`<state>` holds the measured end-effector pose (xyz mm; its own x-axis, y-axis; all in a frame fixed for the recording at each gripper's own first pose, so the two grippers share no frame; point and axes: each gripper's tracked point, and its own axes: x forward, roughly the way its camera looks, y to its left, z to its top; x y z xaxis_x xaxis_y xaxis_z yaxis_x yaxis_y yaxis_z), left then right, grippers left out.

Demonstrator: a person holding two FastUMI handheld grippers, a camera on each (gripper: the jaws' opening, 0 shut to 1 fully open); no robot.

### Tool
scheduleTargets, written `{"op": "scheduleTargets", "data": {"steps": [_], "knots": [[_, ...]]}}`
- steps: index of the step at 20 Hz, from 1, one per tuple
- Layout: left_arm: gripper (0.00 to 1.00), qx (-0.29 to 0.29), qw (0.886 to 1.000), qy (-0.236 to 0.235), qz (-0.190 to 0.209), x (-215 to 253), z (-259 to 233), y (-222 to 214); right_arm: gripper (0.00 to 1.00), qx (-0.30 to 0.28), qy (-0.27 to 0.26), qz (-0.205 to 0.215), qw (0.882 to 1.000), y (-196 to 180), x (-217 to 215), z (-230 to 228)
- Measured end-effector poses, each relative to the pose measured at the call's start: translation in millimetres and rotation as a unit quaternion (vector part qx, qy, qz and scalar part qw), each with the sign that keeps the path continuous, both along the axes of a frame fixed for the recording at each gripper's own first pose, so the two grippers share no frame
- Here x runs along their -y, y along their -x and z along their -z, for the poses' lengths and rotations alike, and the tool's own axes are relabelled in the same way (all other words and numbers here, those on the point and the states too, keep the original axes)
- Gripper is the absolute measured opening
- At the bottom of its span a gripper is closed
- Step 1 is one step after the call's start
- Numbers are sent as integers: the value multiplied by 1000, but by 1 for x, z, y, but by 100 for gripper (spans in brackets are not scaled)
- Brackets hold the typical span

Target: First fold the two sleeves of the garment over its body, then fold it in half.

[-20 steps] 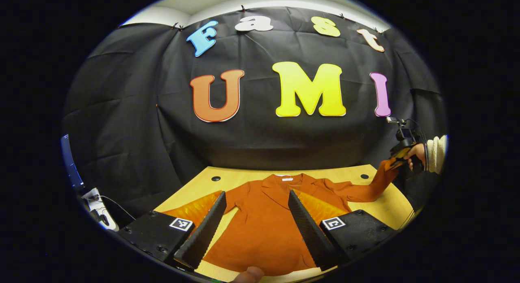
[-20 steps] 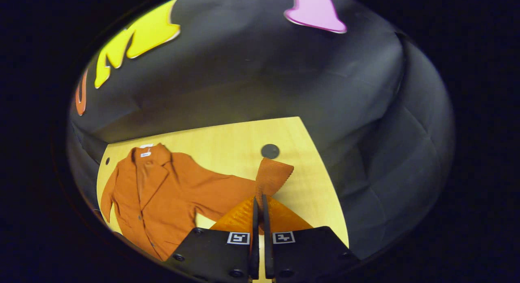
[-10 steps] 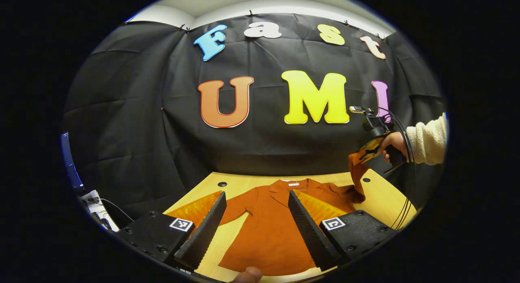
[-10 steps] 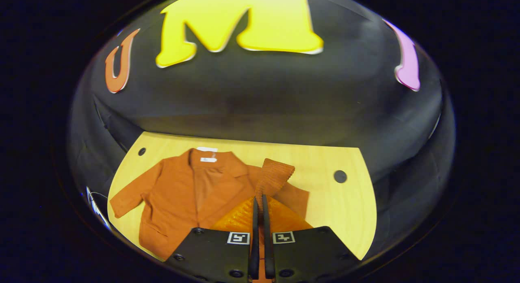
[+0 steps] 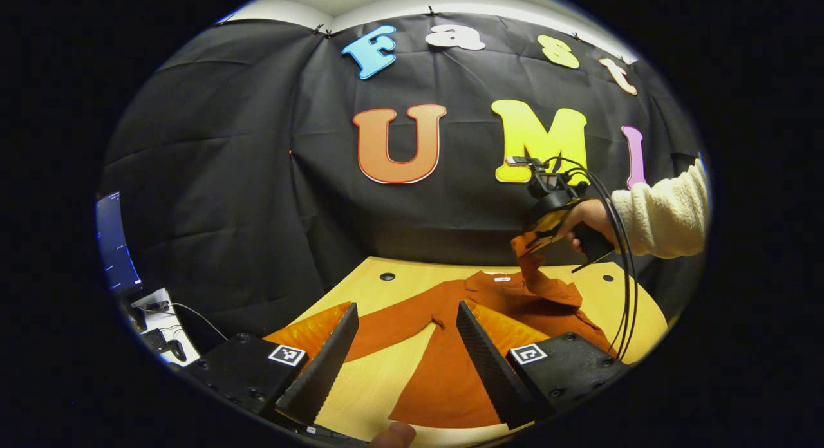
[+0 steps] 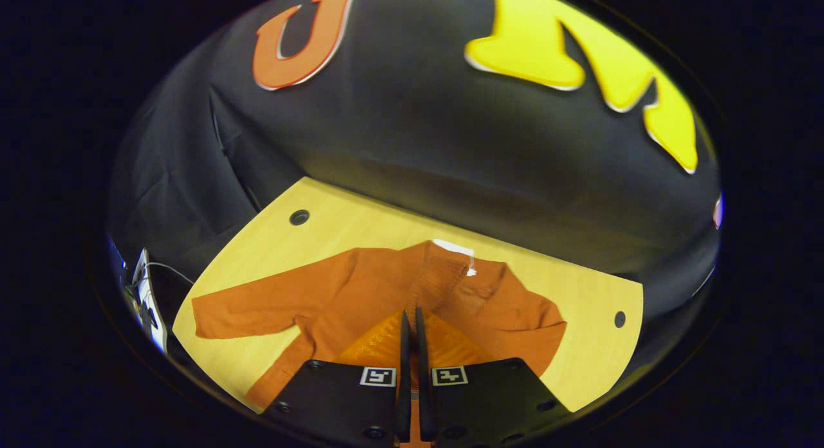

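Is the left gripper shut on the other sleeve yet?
No: in the left gripper view the left gripper is open above the jacket, its fingers apart with nothing between them.

Over the last second the right gripper (image 5: 524,242), clamped on the cuff of the right sleeve (image 5: 534,277), has carried it from beyond the table's (image 5: 360,390) right edge, up and inward, to a spot above the garment's (image 5: 450,371) collar (image 5: 492,279). The sleeve, once stretched out flat to the side, now rises from the shoulder and drapes back over the chest. In the right gripper view the garment (image 6: 360,293) has swung round beneath the right gripper (image 6: 410,326), with the collar (image 6: 450,258) just past it
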<state>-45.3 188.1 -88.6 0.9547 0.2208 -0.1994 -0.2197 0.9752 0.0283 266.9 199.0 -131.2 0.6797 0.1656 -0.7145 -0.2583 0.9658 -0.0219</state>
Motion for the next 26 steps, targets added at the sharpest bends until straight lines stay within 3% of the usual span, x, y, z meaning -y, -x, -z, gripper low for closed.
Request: {"op": "scheduleTargets", "data": {"steps": [9, 13, 17, 18, 19, 20, 21, 24, 25, 26], "knots": [[100, -34, 998, 3, -59, -63, 28, 20, 6, -66, 14, -40, 997, -8, -112, 84], [99, -45, 995, 9, -86, -83, 39, 33, 6, -64, 45, -30, 996, -21, -123, 109], [99, -55, 992, 25, -108, -99, 50, 41, 5, -76, 9, -1, 997, -22, -128, 114], [99, -56, 992, 28, -111, -100, 52, 42, 17, -77, 4, 1, 997, -20, -127, 113], [100, -57, 991, 31, -113, -102, 53, 40, 21, -73, 9, 2, 997, -20, -123, 109], [100, -57, 991, 34, -113, -102, 54, 40, 17, -64, 11, 2, 998, -21, -119, 103], [100, -56, 991, 35, -115, -103, 56, 39, 22, -57, 8, 1, 998, -19, -119, 95], [100, -65, 989, 55, -117, -105, 65, 34, 60, -37, -11, -9, 999, -5, -112, 71], [100, -67, 988, 65, -122, -106, 68, 32, 59, -28, -15, -13, 999, 1, -107, 60], [100, -66, 988, 71, -124, -108, 70, 27, 70, -17, -20, -19, 999, 6, -102, 48]]}}
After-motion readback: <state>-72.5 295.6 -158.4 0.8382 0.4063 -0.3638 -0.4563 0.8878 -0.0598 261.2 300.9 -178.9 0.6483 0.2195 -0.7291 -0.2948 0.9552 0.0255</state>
